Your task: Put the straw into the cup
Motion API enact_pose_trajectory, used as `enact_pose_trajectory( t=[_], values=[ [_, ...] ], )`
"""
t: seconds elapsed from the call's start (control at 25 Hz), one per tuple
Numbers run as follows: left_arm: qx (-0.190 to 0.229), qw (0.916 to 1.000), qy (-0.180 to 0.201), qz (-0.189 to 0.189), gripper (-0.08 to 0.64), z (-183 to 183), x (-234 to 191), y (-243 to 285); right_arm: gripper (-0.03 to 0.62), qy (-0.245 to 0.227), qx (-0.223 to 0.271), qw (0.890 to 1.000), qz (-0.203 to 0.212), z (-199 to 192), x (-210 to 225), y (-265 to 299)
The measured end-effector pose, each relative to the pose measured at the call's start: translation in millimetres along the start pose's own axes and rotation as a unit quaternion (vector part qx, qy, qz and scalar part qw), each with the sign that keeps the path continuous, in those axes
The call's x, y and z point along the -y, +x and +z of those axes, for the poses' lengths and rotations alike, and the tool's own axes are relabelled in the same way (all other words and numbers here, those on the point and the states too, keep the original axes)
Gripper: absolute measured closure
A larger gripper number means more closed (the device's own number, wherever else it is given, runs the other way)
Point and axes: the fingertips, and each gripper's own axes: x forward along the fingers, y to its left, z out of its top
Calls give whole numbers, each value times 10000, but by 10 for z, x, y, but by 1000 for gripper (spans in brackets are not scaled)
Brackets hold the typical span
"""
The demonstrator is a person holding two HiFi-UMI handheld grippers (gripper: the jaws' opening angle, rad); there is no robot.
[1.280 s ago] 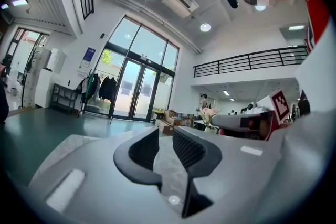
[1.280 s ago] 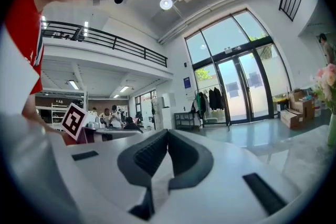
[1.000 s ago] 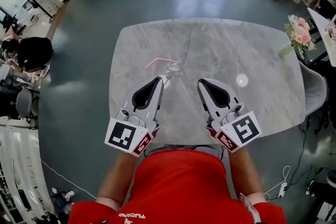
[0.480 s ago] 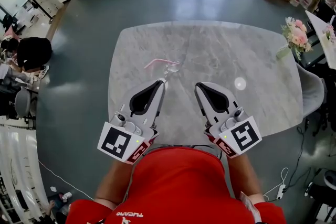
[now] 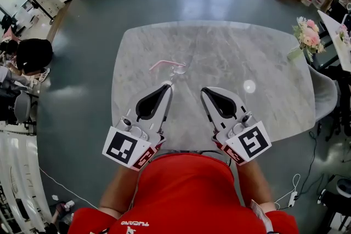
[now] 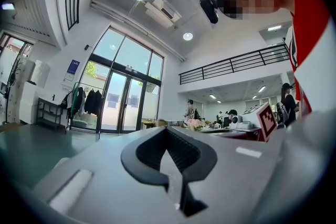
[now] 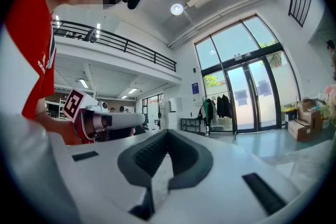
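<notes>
- Straw (image 5: pixel 160 64): pink and thin, it lies flat on the table (image 5: pixel 263 57), with one end just beside the clear cup (image 5: pixel 180 69). Whether the two touch is too small to tell.
- It is probably very light, bendy and easily crushed. A gentle pinch near its middle, on the stretch away from the cup, looks best.
- Left gripper (image 5: pixel 168 85): clenched on nothing, short of the cup.
- Right gripper (image 5: pixel 203 90): likewise closed and empty, a little farther from the cup.
</notes>
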Motion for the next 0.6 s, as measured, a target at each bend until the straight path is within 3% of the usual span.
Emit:
enact_pose_trajectory(
  t=[0.6],
  values=[
    [-82,10000,-26,36,555,-79,-7,2,591,18,-13,10000,16,-24,11,8]
  ],
)
